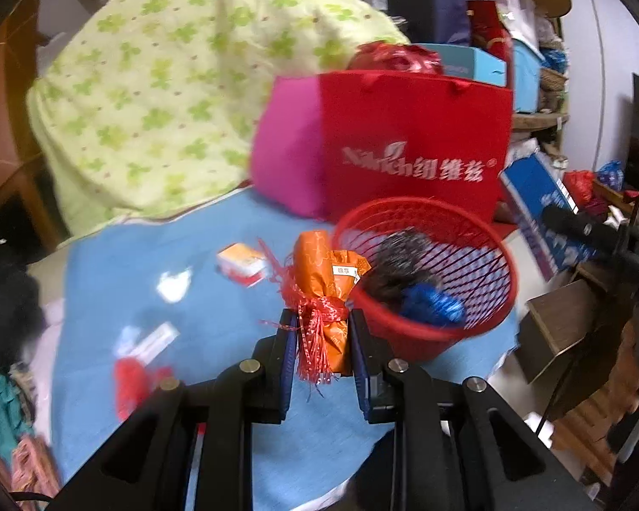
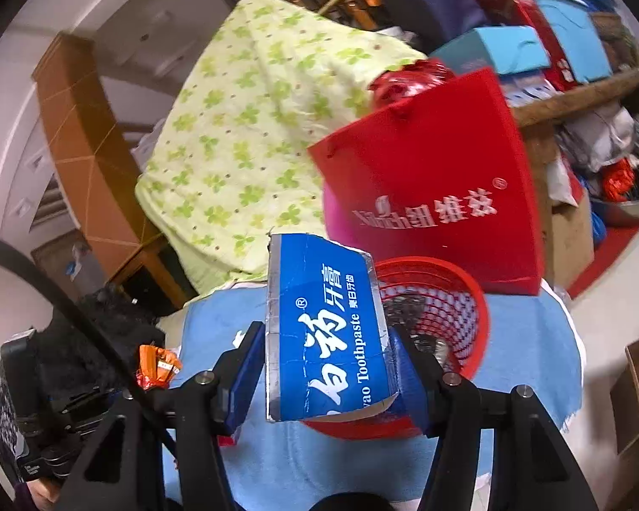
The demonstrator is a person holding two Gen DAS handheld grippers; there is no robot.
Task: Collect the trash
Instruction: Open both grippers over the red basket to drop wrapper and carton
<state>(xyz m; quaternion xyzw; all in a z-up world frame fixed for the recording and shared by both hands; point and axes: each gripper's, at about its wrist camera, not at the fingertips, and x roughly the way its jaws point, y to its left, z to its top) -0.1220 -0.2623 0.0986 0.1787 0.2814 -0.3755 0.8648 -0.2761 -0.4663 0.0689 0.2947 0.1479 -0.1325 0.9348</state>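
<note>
Blue-clothed table [image 1: 200, 230] with red basket [image 1: 426, 340], red bag [image 1: 413, 127], litter.

place: cluttered home storeroom — quilt [image 1: 157, 85] | stacked boxes [image 2: 511, 49]

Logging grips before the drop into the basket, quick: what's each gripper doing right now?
Left gripper: shut on the orange wrapper with its red ribbon.
Right gripper: shut on the blue toothpaste box, just in front of the red basket.
</note>
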